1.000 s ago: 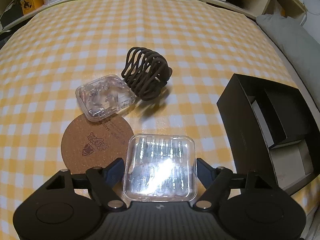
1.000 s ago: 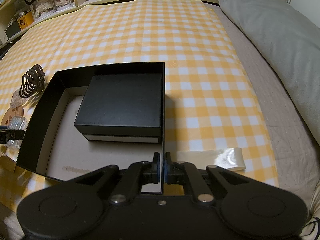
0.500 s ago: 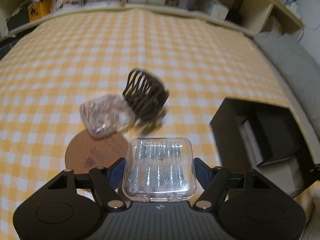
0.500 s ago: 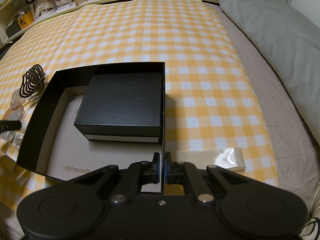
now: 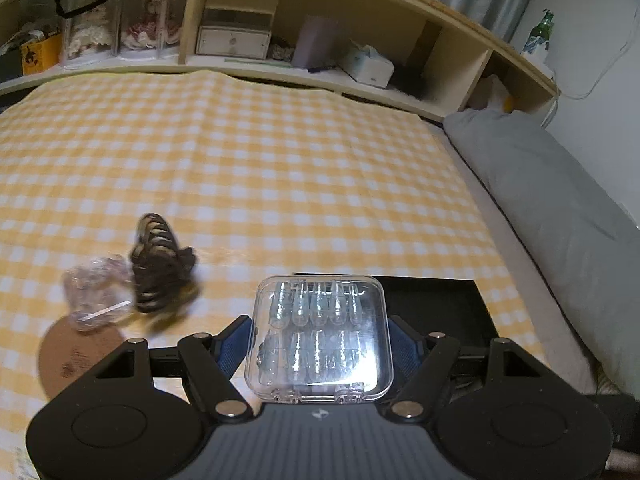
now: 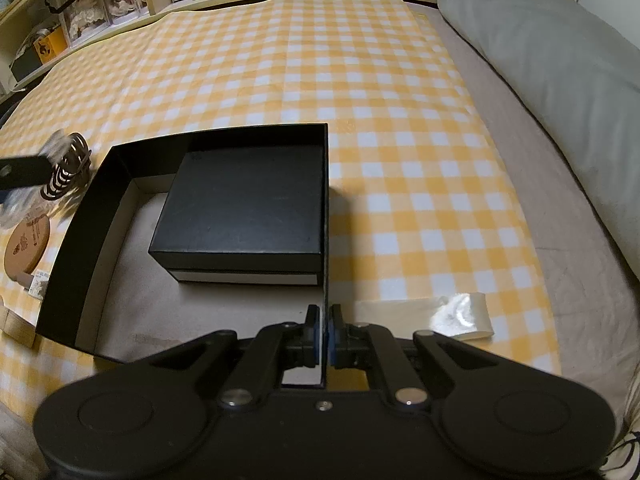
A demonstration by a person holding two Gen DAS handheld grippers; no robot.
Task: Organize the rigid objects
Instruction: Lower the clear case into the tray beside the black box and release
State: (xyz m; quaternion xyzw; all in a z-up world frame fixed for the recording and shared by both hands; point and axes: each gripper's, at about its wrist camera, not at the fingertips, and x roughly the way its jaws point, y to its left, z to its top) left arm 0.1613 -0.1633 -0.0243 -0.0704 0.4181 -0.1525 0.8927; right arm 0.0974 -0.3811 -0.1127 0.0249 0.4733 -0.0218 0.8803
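**Clear case in carry toward the open black box**

The clear plastic case (image 5: 322,338), with rows of small pale pieces inside, sits clamped between the jaws of the left gripper (image 5: 320,344), whose blue pads press its two side walls. It is held off the bed, in front of the far edge of the black box (image 5: 436,300) in the left wrist view. So the step in hand looks like the transfer: the case is picked and on its way to the box.

The right gripper (image 6: 324,336) has its jaws closed tight on the thin right-hand wall of that black box (image 6: 326,208), apparently steadying it. Inside, a smaller black lidded box (image 6: 244,208) fills the far right corner; the pale floor in front of it and along the left side is bare.

The next move calls for bringing the case over the rim and lowering it flat onto that bare floor, clear of the smaller box, before the jaws part. The glossy hard shell may slip, so a level, low release seems wise.

Left on the yellow checked bedcover (image 5: 280,184) are a dark ribbed hair claw (image 5: 158,268), a second clear case (image 5: 98,296) touching it, and a round cork coaster (image 5: 76,356) just under that case.
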